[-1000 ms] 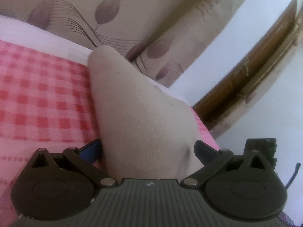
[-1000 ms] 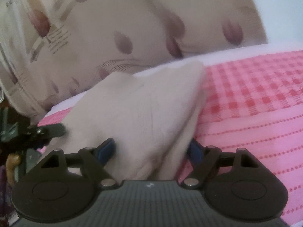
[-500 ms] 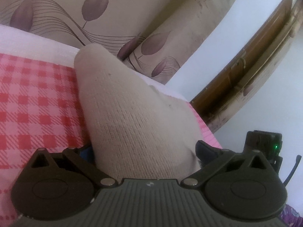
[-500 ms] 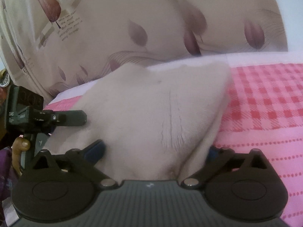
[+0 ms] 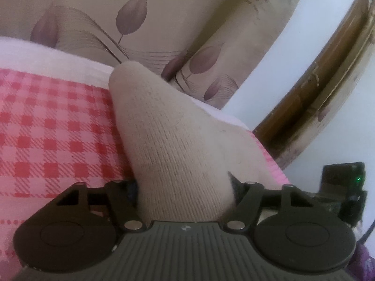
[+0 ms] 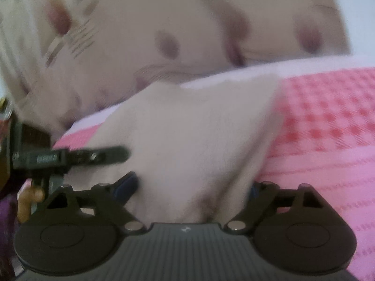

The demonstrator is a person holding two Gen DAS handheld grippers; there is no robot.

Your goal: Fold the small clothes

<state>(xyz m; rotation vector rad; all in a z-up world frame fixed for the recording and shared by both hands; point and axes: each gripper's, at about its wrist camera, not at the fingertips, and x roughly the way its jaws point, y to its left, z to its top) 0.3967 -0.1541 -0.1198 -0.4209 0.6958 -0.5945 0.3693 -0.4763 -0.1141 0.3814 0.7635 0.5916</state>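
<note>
A bed cover in pink and red check fills the lower ground of both views, with a leaf-printed beige curtain hanging behind it. On the cover rests a cream knitted garment, its fabric rising in a peak toward each camera and running back between the fingers of both tools. Compared with half a second ago, the garment's tip sits slightly farther right in the left wrist view; the right wrist view, sharp before, is now blurred. The left gripper has just been closing, its fingers now drawn in against the bunched knit on both sides. The right gripper has also just been closing, with the cloth between its fingers; whether its pads press the fabric cannot be told.
</note>
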